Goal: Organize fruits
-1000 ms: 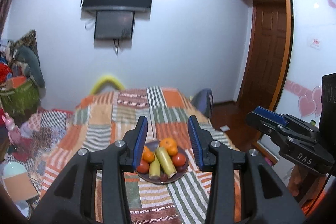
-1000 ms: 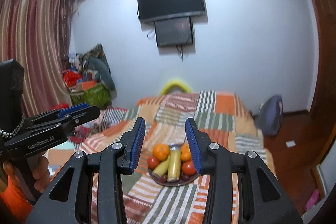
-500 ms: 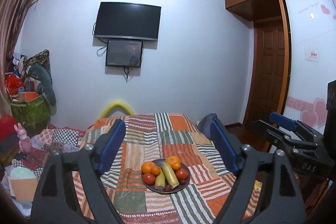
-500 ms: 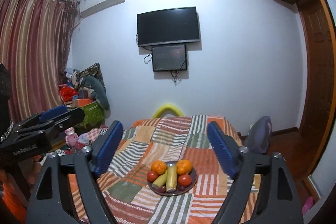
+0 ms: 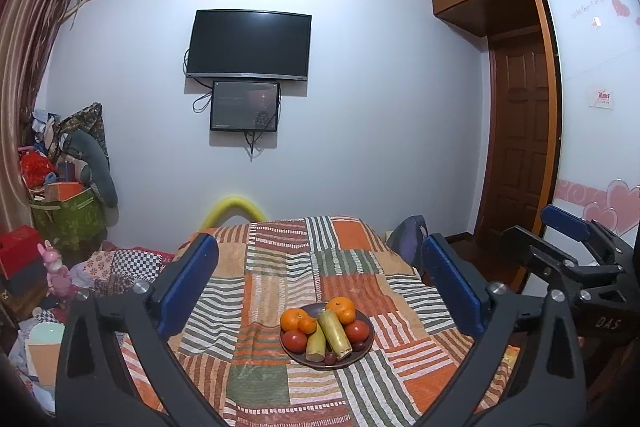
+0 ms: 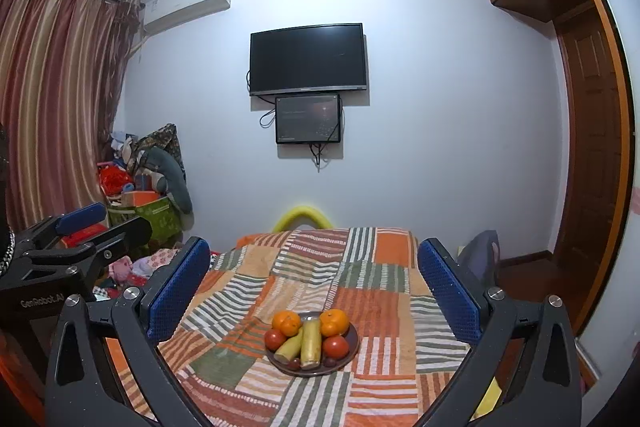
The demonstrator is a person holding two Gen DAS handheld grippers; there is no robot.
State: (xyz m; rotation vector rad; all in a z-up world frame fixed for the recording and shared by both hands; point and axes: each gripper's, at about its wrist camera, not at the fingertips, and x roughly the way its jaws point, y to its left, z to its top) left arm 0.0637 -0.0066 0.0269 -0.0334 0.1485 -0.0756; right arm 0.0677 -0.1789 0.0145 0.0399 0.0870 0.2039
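A dark plate (image 5: pixel 362 357) (image 6: pixel 352 331) of fruit sits on a patchwork-covered bed. It holds oranges (image 5: pixel 294 319) (image 6: pixel 286 321), red tomatoes (image 5: pixel 295 341) (image 6: pixel 335 346), two yellow-green corn cobs (image 5: pixel 335 334) (image 6: pixel 311 345) and small dark fruits (image 5: pixel 329 358). My left gripper (image 5: pixel 320 291) is open and empty, well short of the plate. My right gripper (image 6: pixel 314 287) is open and empty, also short of it. Each gripper shows at the edge of the other's view, the right one (image 5: pixel 568 255) and the left one (image 6: pixel 92 227).
The striped patchwork blanket (image 5: pixel 280 267) covers the bed. A TV (image 5: pixel 249 45) hangs on the far wall. Bags and toys pile at the left (image 5: pixel 68 187). A wooden door (image 5: pixel 520 147) and wardrobe stand at the right. A dark backpack (image 6: pixel 478 257) leans by the bed.
Both grippers opened wide from a narrow gap and tilted upward, so the plate sits lower and smaller between the fingers.
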